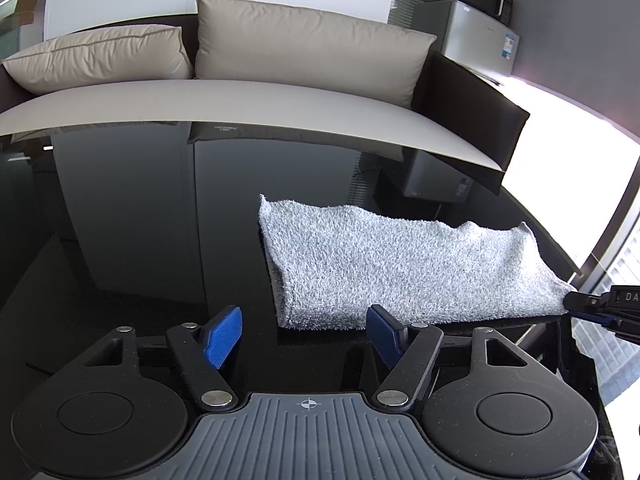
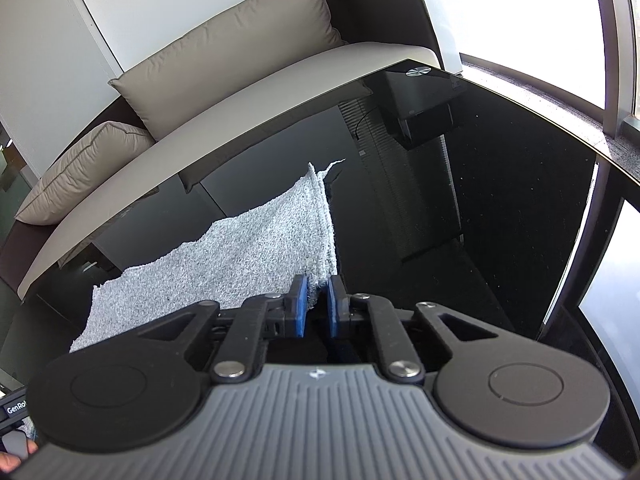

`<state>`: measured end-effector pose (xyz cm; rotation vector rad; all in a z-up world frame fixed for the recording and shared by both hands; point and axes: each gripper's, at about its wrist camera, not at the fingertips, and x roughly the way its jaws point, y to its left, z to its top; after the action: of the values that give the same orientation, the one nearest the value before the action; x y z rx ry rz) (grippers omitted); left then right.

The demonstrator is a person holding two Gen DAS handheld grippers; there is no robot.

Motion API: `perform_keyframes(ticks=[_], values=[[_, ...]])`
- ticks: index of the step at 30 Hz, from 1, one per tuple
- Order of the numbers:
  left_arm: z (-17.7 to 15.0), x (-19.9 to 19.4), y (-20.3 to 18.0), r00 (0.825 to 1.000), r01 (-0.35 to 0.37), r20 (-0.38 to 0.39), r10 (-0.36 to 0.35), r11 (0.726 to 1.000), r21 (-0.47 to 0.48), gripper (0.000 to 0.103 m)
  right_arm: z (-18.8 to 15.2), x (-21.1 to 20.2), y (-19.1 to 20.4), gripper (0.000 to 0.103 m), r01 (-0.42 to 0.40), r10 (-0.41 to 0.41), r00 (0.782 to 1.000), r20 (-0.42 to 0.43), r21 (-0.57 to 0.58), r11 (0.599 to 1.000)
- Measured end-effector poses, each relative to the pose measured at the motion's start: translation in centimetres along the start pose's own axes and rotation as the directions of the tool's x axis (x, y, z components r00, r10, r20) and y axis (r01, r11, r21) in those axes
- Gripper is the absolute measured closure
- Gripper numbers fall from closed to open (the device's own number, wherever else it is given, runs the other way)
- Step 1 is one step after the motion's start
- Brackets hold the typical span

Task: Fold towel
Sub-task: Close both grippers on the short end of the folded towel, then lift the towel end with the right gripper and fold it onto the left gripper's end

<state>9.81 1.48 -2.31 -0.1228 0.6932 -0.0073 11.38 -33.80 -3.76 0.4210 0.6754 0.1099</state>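
Observation:
A light grey terry towel (image 1: 400, 264) lies folded in a long strip on the glossy black table (image 1: 140, 240). My left gripper (image 1: 304, 316) stands open at the towel's near left corner. Its blue pads (image 1: 224, 336) are wide apart: the right pad sits against the towel's near edge, the left one is clear of it. My right gripper (image 2: 317, 296) is shut on the towel's near right corner (image 2: 320, 268), which is pinched between the blue pads and slightly lifted. In the left wrist view the same right gripper (image 1: 588, 304) shows at the far right, clamped on the towel's tip.
A sofa (image 1: 240, 100) with beige cushions (image 1: 304, 40) and a dark cushion (image 1: 468, 108) runs along the table's far edge. A small fridge with a microwave (image 1: 476, 28) on top stands at the back right. A bright window (image 2: 540, 8) is at the right. A hand (image 2: 12, 458) shows at the lower left.

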Motion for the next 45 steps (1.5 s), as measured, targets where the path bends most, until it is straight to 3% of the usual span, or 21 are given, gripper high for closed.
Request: perform_keyframes(ticks=[19,45], values=[[0.0,0.2,-0.6,1.0,0.027,-0.004,-0.027,0.999,0.028,0.087,0.0,-0.2,0.1,0.098,-0.001,0.001,1.0,0.021,0.011,1.0],[-0.8,-0.2,-2.8,0.997,0.072,-0.019,-0.071,0.994,0.081,0.088,0.1,-3.3,-0.5,0.098,0.017,-0.024,0.995,0.092,0.081,0.997]])
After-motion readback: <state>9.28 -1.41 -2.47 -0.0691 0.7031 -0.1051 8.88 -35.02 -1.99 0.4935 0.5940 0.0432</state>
